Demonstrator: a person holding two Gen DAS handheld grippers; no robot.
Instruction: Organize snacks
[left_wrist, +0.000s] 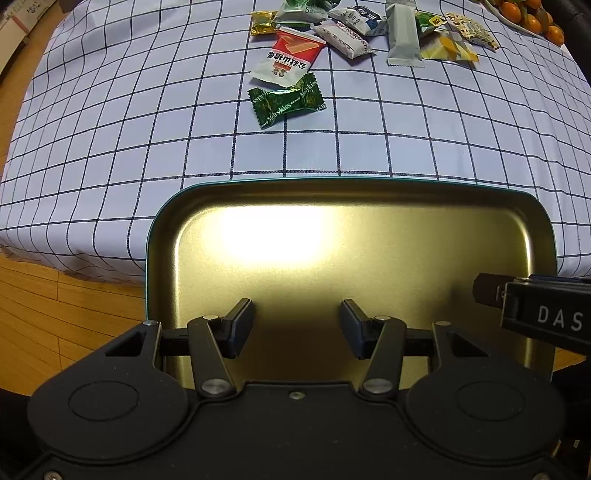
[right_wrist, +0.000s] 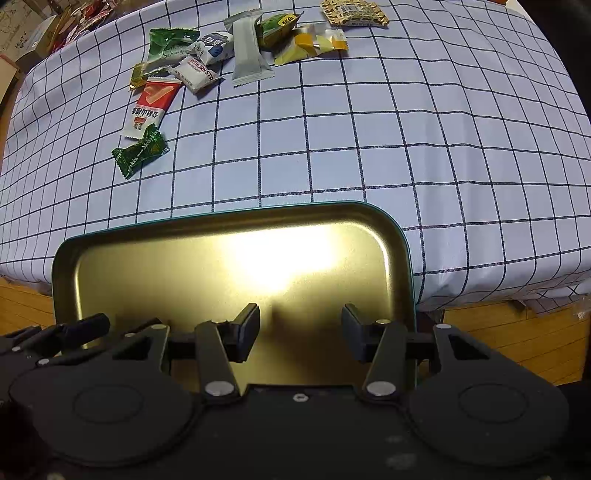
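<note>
Both tongs, left (left_wrist: 297, 328) and right (right_wrist: 300, 328), gape empty over a gold-lined teal-rimmed tin tray (left_wrist: 369, 258). Wrapped snacks (left_wrist: 354, 33) cluster top centre on the blue checked-cloth worktop (left_wrist: 147, 129); wooden floor (left_wrist: 55, 314) lower left.

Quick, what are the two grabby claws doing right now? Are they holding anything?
Left gripper: open, holding nothing, over the gold tin tray.
Right gripper: open, holding nothing, over the same tray.

Bare cloth (right_wrist: 332, 147) between tin (right_wrist: 400, 236) and snacks (right_wrist: 207, 70)
</note>
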